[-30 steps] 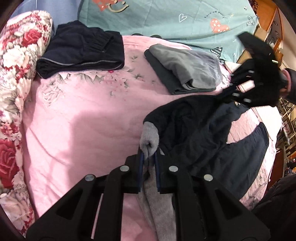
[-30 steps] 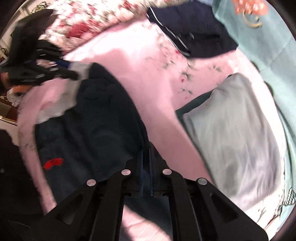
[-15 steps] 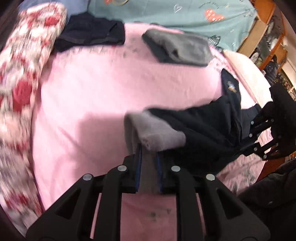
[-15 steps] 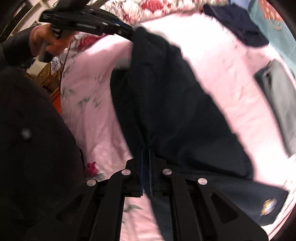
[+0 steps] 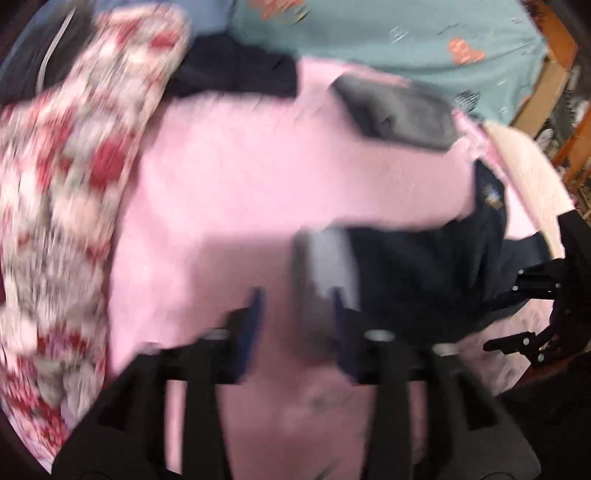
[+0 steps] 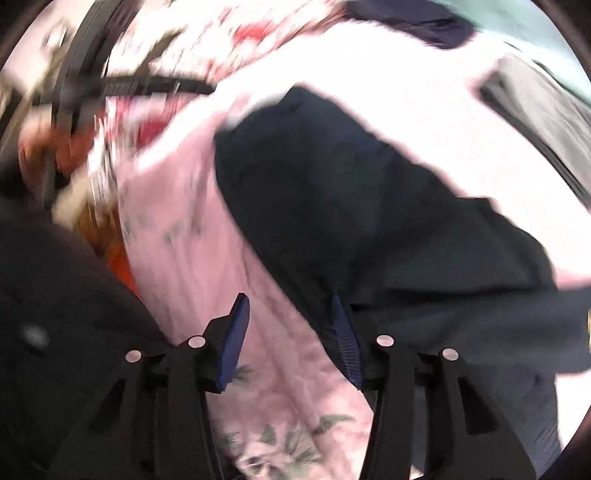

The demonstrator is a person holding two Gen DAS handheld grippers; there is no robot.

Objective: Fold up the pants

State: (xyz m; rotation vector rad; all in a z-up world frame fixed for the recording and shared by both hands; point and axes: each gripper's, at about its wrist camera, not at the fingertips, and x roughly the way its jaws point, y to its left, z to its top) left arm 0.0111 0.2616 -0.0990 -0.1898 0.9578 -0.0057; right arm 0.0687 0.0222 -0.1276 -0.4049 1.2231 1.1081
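The dark navy pants (image 5: 424, 273) lie stretched across the pink bed, their grey waistband end (image 5: 325, 258) near my left gripper (image 5: 297, 325). That gripper is open, and the grey end lies just ahead of it, by the right finger. In the right wrist view the pants (image 6: 351, 206) spread wide, and my right gripper (image 6: 291, 332) is open at their near edge, right pad touching the cloth. The right gripper also shows in the left wrist view (image 5: 535, 314). Both views are blurred by motion.
A folded grey pair (image 5: 399, 110) and a folded dark pair (image 5: 236, 74) lie at the far side of the pink sheet (image 5: 240, 177). A red floral quilt (image 5: 62, 206) runs along the left. A teal blanket (image 5: 388, 33) lies beyond. Wooden furniture (image 5: 554, 74) stands at the right.
Both grippers were shut on the pants, lifting them and pulling them out flat. Now both have opened and let go, and the pants lie on the bed.
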